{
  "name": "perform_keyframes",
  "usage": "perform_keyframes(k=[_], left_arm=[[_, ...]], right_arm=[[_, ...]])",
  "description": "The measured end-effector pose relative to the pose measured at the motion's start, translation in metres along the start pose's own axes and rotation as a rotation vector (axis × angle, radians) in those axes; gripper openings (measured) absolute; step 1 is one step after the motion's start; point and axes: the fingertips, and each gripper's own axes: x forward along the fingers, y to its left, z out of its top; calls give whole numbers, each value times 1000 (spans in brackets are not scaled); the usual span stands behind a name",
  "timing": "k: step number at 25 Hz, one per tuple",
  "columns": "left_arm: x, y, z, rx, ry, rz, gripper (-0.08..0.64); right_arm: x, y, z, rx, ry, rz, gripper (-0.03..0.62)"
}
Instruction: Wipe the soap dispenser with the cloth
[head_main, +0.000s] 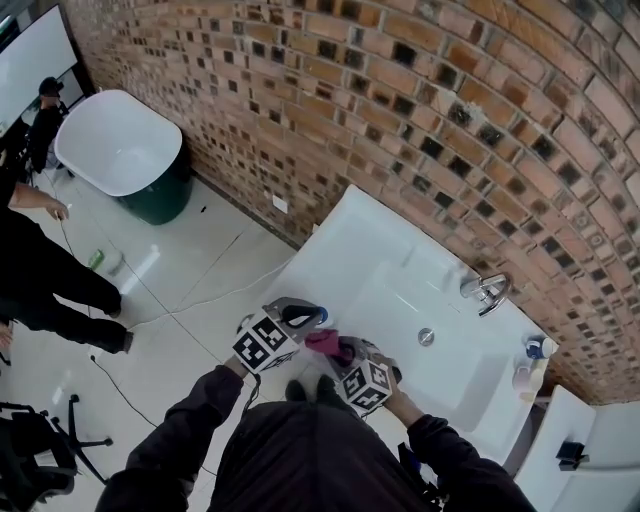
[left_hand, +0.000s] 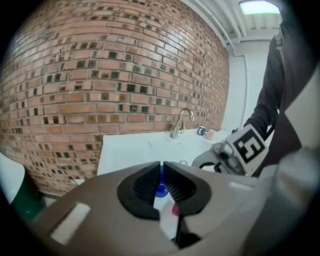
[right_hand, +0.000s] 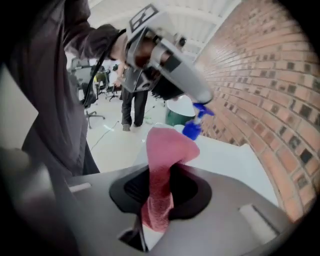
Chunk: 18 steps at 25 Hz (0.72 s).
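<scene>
Pinching one blue-topped soap dispenser (right_hand: 195, 126) between the near-closed jaws of the left gripper (left_hand: 161, 169), at the front edge of the one sink (head_main: 350, 250); clamping one pink cloth (right_hand: 167, 147) in the right gripper (right_hand: 160, 174), just beside it.

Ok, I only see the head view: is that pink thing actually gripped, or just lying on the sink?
Observer: Gripped. The right gripper view shows the pink cloth pinched between the right tongs, free end flopping forward.
Operator: And the other hand?
Observer: The left gripper view shows the left tongs shut on the blue pump of the soap dispenser.
Operator: Do cloth and dispenser touch?
Observer: In the right gripper view the cloth's end sits right beside the pump; contact I cannot tell.
</scene>
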Motion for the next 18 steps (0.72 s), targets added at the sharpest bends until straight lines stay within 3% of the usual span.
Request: perform_keyframes(k=[2,4,7,9,11,18], left_arm=[[0,1,-1,3,-2,3,9],[-1,2,-1,5,-6,8,9],[-2,2,0,3,-5,12,9],[-2,1,-1,2,-6,13,9],[-3,1,-1,0,-7,19,9],[-3,2,-1,-1,3,24,9]], right_arm=[[-23,-18,-5,209,-55,-1,77],[-38,-39,-12,492,-128,56,77],[-44,-65,-4,917,-253,263,77],[-36,-73,0,1115,-291,368,76],[-20,-77,-5,1211,-266,382,75],[30,-61,-27,1310,-156,421,75]])
